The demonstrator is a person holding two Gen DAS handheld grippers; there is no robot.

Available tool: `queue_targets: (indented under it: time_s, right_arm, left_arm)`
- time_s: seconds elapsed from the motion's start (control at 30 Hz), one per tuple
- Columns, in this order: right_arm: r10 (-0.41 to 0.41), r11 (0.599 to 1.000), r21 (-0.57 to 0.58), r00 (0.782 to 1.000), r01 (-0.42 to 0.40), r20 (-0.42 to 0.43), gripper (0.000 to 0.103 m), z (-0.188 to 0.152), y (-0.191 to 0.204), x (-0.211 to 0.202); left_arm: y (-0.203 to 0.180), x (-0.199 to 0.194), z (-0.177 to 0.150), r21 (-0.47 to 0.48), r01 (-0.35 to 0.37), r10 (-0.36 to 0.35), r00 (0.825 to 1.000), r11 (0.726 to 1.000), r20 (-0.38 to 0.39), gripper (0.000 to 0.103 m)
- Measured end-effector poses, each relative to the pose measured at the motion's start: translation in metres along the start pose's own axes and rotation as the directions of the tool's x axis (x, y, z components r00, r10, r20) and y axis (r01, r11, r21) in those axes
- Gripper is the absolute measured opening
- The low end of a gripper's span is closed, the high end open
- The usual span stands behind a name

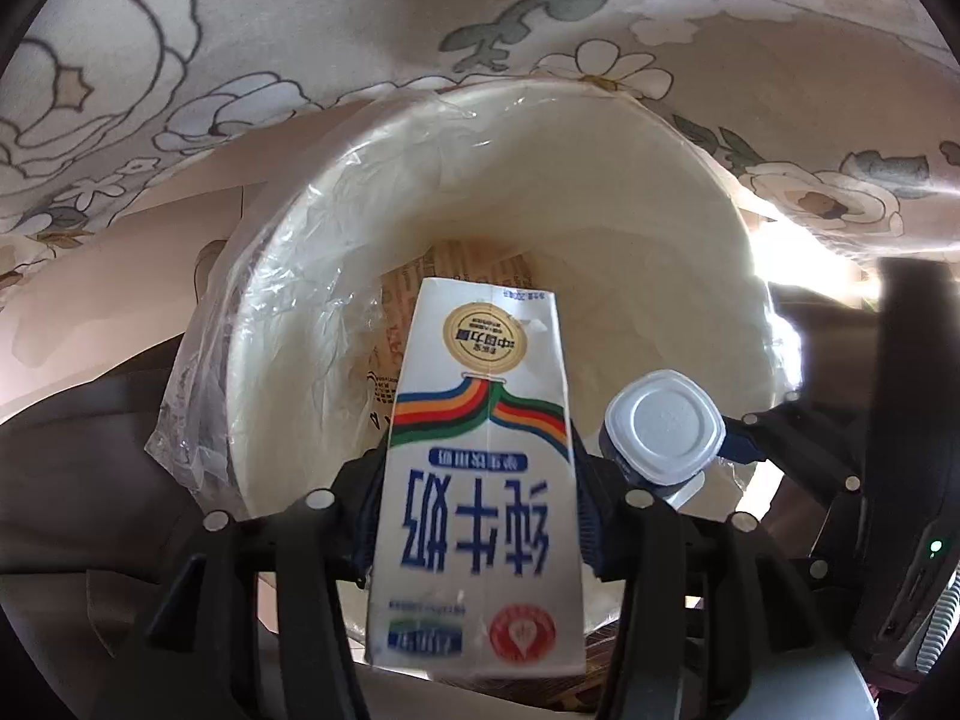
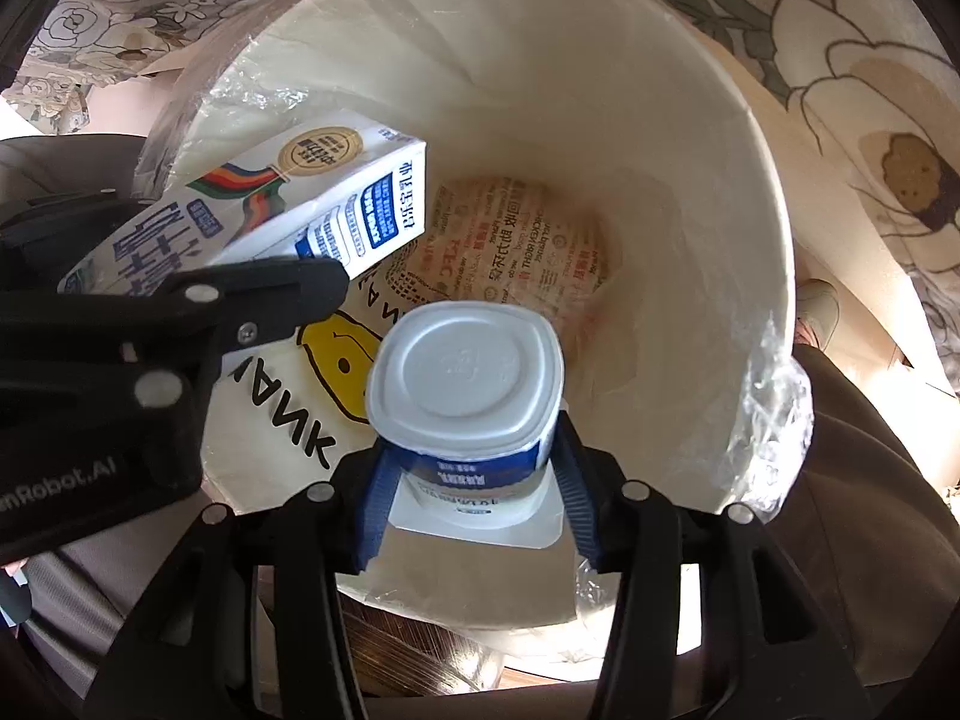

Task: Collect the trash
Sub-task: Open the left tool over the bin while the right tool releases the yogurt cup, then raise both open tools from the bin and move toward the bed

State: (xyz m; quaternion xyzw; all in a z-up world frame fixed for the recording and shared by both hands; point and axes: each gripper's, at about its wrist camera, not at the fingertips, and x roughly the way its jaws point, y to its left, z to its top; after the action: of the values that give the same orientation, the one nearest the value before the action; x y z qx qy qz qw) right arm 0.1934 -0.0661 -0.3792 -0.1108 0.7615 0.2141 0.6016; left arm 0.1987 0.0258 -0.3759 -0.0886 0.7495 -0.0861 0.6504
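My left gripper (image 1: 480,516) was clamped on the milk carton (image 1: 480,480), blue pads pressed to both its sides, carton upside down w/ its top end pointing fwd over the bin's mouth. My right gripper (image 2: 468,480) was pinching the yogurt cup (image 2: 465,384) between its blue pads, cup's flat base facing the cam, also held over the opening. In the right view the carton sat up-left of the cup, just beside it, not touching as far as I could tell. Below both lay the white trash bin (image 2: 690,120), lined w/ a clear plastic bag (image 2: 774,420) folded over the rim. Deep inside: printed paper wrappers (image 2: 516,240) at the bottom. Beyond the bin, a floral cloth (image 1: 300,30) filled the bkgd.
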Motion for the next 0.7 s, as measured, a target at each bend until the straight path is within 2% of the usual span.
queue_targets:
  time_s: [0.03, 0.07, 0.5, 0.7]
  right_arm:
    - [-0.012, 1.0, 0.001, 1.0, 0.012, -0.005, 0.057, 0.0, 0.004, 0.001]
    - [-0.011, 1.0, 0.0, 1.0, 0.011, -0.006, 0.057, -0.001, 0.003, 0.001]
    - [-0.004, 1.0, -0.001, 1.0, 0.004, 0.012, 0.057, -0.001, -0.002, -0.015]
    - [-0.011, 1.0, -0.016, 1.0, 0.012, 0.029, 0.057, -0.014, 0.002, 0.0]
  left_arm:
    - [0.001, 0.001, 0.001, -0.001, -0.004, 0.004, 1.0, 1.0, 0.0, 0.067]
    - [0.002, 0.001, 0.003, 0.001, -0.008, 0.008, 1.0, 1.0, 0.007, 0.069]
    - [-0.001, -0.006, -0.004, 0.012, -0.024, 0.024, 0.999, 1.0, 0.021, 0.071]
    - [-0.001, -0.015, -0.007, 0.016, -0.031, 0.03, 0.999, 0.999, 0.037, 0.071]
